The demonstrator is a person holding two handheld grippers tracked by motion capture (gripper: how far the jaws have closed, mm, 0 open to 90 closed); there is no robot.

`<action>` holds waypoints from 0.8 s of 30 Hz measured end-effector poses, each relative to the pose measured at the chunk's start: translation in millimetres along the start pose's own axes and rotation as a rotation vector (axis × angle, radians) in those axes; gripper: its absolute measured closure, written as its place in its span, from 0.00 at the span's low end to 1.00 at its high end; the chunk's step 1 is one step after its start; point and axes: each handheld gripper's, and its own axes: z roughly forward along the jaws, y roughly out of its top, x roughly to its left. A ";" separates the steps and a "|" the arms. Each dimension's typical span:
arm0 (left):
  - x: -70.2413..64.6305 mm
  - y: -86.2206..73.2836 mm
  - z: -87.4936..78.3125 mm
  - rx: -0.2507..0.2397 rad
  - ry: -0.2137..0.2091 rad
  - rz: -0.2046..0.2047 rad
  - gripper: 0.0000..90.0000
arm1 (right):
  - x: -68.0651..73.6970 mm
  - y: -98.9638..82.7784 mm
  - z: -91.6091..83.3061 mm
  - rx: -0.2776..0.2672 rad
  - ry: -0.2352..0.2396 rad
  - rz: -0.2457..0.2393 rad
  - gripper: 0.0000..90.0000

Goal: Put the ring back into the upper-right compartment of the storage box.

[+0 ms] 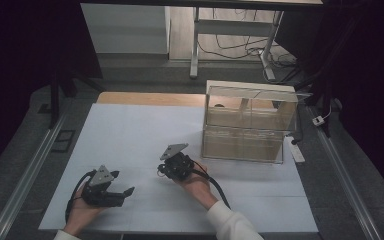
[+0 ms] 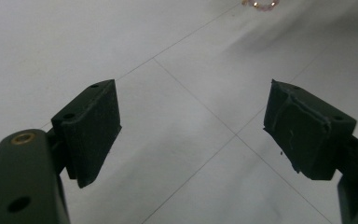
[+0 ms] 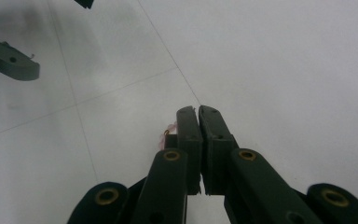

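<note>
**Two grippers at work on white bench**

The right gripper is clenched on a small pinkish ring at mid-bench. The left gripper hovers nearby, jaws released, well apart from a clear box.

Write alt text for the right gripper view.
The right tongs are pressed shut low over a white gridded table, with a small pinkish ring-like thing peeking out beside their left jaw. The other gripper's grey plate shows at upper left.
</note>
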 end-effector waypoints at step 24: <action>-0.6 0.2 -0.1 0.002 0.005 0.005 0.20 | 0.3 1.3 -33.7 -0.077 -0.008 0.000 0.96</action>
